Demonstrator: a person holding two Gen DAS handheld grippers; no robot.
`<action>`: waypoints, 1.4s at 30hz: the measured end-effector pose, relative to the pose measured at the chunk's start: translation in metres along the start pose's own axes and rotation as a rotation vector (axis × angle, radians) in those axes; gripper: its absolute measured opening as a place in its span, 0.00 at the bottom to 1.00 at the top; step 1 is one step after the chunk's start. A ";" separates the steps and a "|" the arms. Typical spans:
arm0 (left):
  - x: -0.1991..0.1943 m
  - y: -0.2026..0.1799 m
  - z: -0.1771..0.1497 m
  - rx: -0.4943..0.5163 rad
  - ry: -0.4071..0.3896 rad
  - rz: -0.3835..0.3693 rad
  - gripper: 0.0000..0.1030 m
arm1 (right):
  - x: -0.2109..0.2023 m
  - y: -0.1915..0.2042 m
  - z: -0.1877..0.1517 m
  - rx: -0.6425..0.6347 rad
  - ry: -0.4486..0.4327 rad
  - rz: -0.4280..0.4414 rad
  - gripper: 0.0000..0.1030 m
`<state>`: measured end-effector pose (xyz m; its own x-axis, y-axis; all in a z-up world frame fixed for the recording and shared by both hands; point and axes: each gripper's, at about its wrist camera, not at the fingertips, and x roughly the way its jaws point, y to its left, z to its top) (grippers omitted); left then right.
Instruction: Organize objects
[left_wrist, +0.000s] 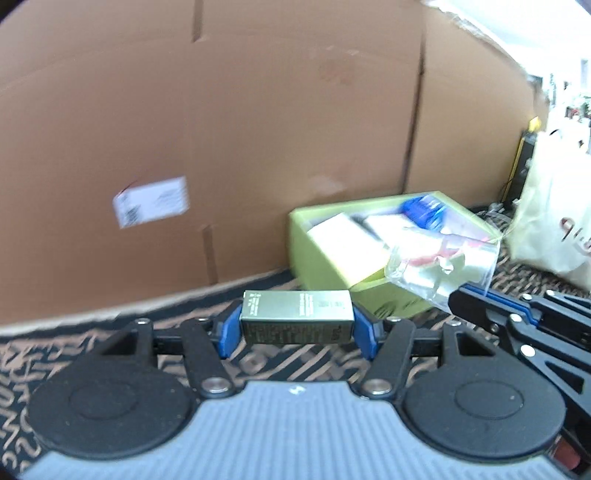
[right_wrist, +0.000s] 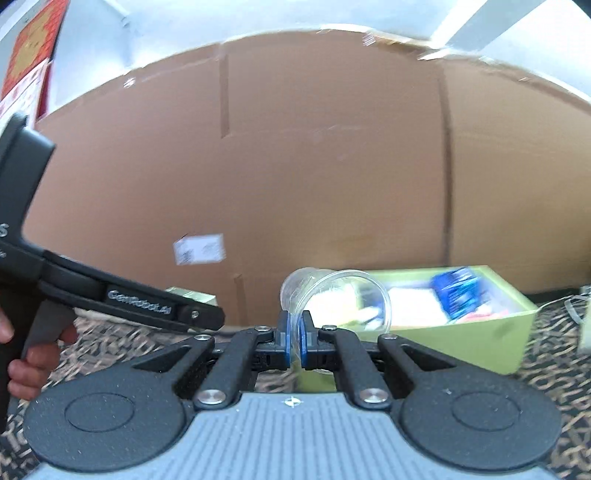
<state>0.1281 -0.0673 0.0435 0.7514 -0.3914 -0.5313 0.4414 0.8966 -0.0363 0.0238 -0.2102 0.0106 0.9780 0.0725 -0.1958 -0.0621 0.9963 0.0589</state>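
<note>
Where patterned carpet (left_wrist: 266, 363) meets a cardboard wall (left_wrist: 258, 129), a green tray (left_wrist: 321, 258) sits; left gripper (left_wrist: 297, 325) clamps a box (left_wrist: 295, 317); right gripper (right_wrist: 293, 343) pinches a cup (right_wrist: 332, 295) at the tray's near edge.

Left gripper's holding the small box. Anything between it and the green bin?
Partly. The clear cup, pinched by the right gripper, hangs over the green bin's near right corner. The bin's left side looks open to the small box.

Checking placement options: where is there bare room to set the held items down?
Bare patterned carpet lies between the cardboard box and green tray. The tray is crowded; the left gripper holds a small carton, the right gripper a clear cup.
</note>
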 end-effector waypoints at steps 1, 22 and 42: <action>0.003 -0.006 0.006 -0.002 -0.010 -0.009 0.59 | 0.002 -0.008 0.004 0.004 -0.012 -0.021 0.06; 0.107 -0.057 0.028 -0.051 -0.074 -0.018 1.00 | 0.065 -0.112 -0.014 0.021 0.005 -0.281 0.59; 0.001 -0.076 -0.036 -0.047 -0.050 0.099 1.00 | -0.019 -0.080 -0.033 0.074 0.140 -0.344 0.93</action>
<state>0.0773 -0.1280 0.0150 0.8143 -0.3094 -0.4911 0.3414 0.9396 -0.0258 0.0040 -0.2901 -0.0224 0.9018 -0.2555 -0.3485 0.2852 0.9578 0.0356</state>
